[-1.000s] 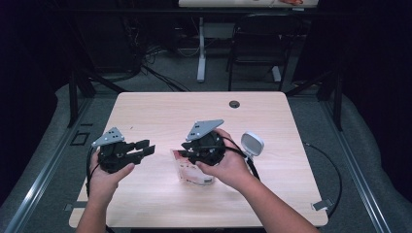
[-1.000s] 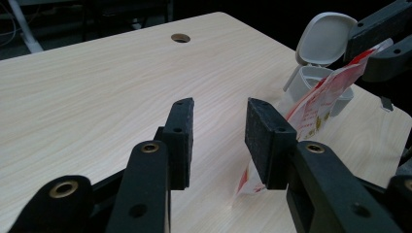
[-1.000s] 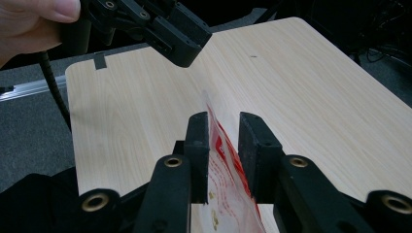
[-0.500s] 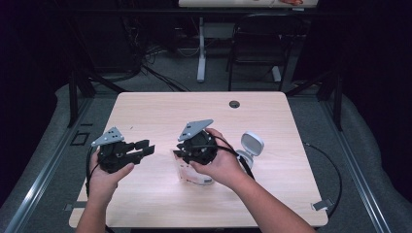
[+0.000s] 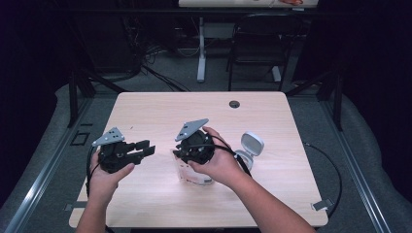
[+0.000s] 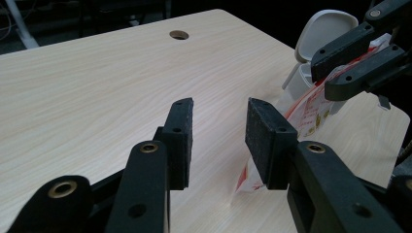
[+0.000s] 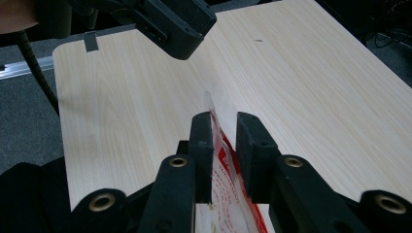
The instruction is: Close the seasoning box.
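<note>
A clear plastic packet point(image 5: 195, 175) with red print stands on the wooden table point(image 5: 194, 111), just right of centre at the near side. My right gripper point(image 5: 192, 158) points down over it. In the right gripper view the packet's top edge point(image 7: 228, 189) rises between the jaws of my right gripper point(image 7: 224, 121). They have just been closing; a gap still shows beside the film. My left gripper point(image 5: 148, 148) hovers to the left, level, aimed at the packet. Its jaws point(image 6: 218, 111) are open with nothing between them, and the packet point(image 6: 311, 109) lies beyond them.
A small white container point(image 5: 251, 144) with its lid flipped up stands just right of the packet, also seen as the white container point(image 6: 323, 29) in the left gripper view. A cable hole point(image 5: 234, 104) sits near the table's far edge. Chairs and table legs stand beyond.
My right gripper has shifted slightly left over the packet. The left gripper has stayed where it was.
</note>
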Action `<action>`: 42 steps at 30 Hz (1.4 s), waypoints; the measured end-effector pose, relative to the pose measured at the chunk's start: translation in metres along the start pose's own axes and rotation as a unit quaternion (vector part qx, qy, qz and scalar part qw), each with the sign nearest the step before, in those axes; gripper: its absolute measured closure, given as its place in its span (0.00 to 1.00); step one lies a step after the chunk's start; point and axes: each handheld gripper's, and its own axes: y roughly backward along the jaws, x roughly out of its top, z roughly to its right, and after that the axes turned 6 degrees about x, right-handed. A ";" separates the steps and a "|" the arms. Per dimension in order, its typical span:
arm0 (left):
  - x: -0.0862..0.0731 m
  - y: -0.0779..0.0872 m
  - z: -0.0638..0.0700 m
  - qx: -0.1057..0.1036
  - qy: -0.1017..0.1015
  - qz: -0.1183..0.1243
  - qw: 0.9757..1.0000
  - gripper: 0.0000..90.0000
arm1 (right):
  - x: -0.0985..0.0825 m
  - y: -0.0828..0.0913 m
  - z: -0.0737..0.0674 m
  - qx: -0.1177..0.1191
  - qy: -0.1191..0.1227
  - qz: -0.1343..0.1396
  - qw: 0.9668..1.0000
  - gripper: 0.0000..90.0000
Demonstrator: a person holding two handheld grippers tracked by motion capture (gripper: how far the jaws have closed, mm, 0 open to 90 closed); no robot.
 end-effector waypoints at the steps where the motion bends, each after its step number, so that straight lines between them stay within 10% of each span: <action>1: 0.000 0.000 0.000 -0.001 0.000 0.000 1.000 0.70 | 0.000 0.000 0.000 0.001 0.001 -0.003 1.000 0.86; 42: -0.002 -0.005 0.001 -0.003 0.001 -0.008 1.000 0.70 | 0.003 -0.011 0.005 0.010 0.014 -0.044 0.999 0.94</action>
